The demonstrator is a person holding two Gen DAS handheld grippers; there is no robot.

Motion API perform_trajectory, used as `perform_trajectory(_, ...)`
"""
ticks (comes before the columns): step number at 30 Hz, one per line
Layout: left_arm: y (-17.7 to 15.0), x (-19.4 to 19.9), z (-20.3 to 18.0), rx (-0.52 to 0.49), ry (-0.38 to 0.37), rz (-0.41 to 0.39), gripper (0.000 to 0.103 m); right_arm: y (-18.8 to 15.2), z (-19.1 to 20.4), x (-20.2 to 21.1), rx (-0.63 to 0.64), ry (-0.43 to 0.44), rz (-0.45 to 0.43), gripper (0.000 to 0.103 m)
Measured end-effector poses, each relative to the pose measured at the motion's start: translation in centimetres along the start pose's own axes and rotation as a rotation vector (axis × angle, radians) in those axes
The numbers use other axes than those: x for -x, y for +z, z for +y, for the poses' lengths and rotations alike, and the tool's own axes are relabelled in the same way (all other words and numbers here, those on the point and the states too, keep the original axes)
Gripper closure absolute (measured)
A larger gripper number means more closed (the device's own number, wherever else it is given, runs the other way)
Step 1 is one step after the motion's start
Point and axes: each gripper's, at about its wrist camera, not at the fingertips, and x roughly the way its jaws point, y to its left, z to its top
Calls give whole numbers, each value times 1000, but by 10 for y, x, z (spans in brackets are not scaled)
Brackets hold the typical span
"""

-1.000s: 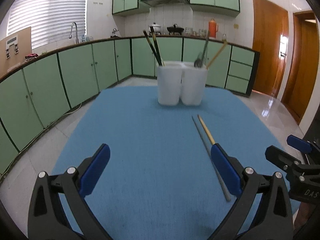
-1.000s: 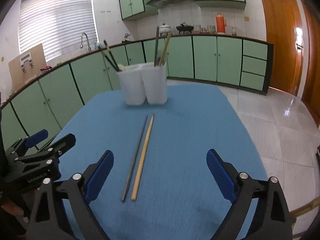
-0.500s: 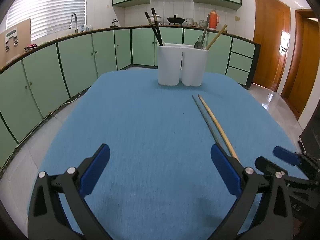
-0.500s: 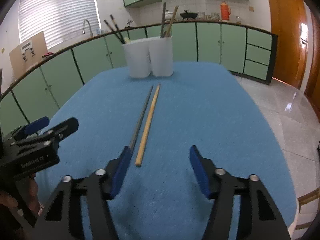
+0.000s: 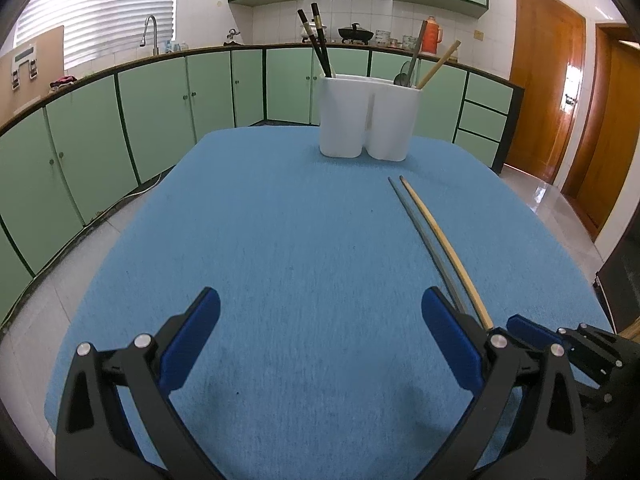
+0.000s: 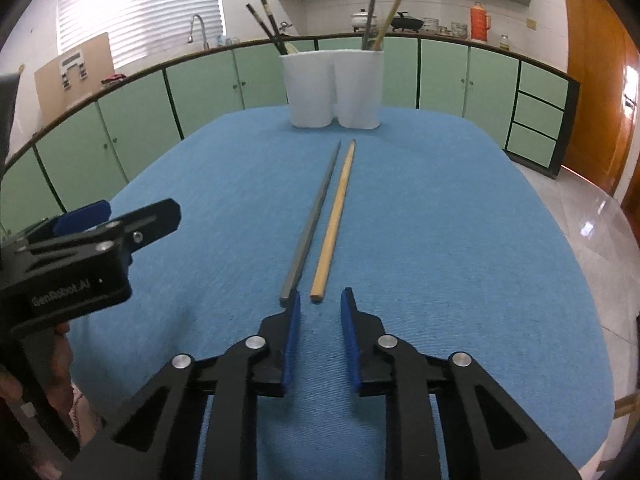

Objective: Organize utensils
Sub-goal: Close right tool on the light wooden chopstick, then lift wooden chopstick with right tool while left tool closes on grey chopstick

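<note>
A grey metal chopstick (image 6: 312, 224) and a wooden chopstick (image 6: 335, 218) lie side by side on the blue table (image 6: 440, 240). They also show in the left wrist view: the grey chopstick (image 5: 424, 240) and the wooden chopstick (image 5: 444, 248). A white two-part holder (image 6: 334, 88) with chopsticks and a spoon stands at the far end, also in the left wrist view (image 5: 370, 116). My right gripper (image 6: 319, 304) is narrowly open just short of the near ends, empty. My left gripper (image 5: 320, 308) is wide open and empty, left of the pair.
Green kitchen cabinets (image 5: 152, 104) curve round behind the table, with a sink tap (image 5: 149, 28) on the counter. Wooden doors (image 5: 548, 92) stand at the right. The left gripper's body shows in the right wrist view (image 6: 80, 264).
My right gripper has dropped low and moved up to the near ends of the chopsticks, and its jaws have narrowed a lot. My left gripper has lowered and stayed wide open.
</note>
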Motion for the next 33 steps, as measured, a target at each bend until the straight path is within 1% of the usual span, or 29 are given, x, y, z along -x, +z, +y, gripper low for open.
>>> perform_trajectory(3,-1,-2,1,4,0,4,5,-1,0,-4,0,-1,3,88)
perform_trajectory(9,0,-4,2,12,-4,11,5,0,0,-8,-5,-11,-14,88)
perform_trajectory(13,-1,-5,0,13,-5,13,5,-1,2,-11,-8,-25,-35,90)
perform_trajectory(15,-2,-4,0,13,-5,12,5,-2,3,-11,-9,-38,-48,93)
perform_trajectory(18,-2,-4,-2,11,-7,12,5,-5,6,-12,7,-60,-69,95)
perform_trajectory(22,-2,-2,-5,9,-12,9,5,-5,3,-11,-5,-47,-75,95)
perform_trajectory(25,-3,-1,-8,5,-19,9,5,-4,-3,-7,-27,-39,-73,96)
perform_trajectory(28,-3,0,-15,3,-34,7,5,-2,-15,1,-60,-58,-89,96)
perform_trajectory(33,-6,-3,-28,9,-68,18,6,-4,-44,12,-132,-94,-76,96)
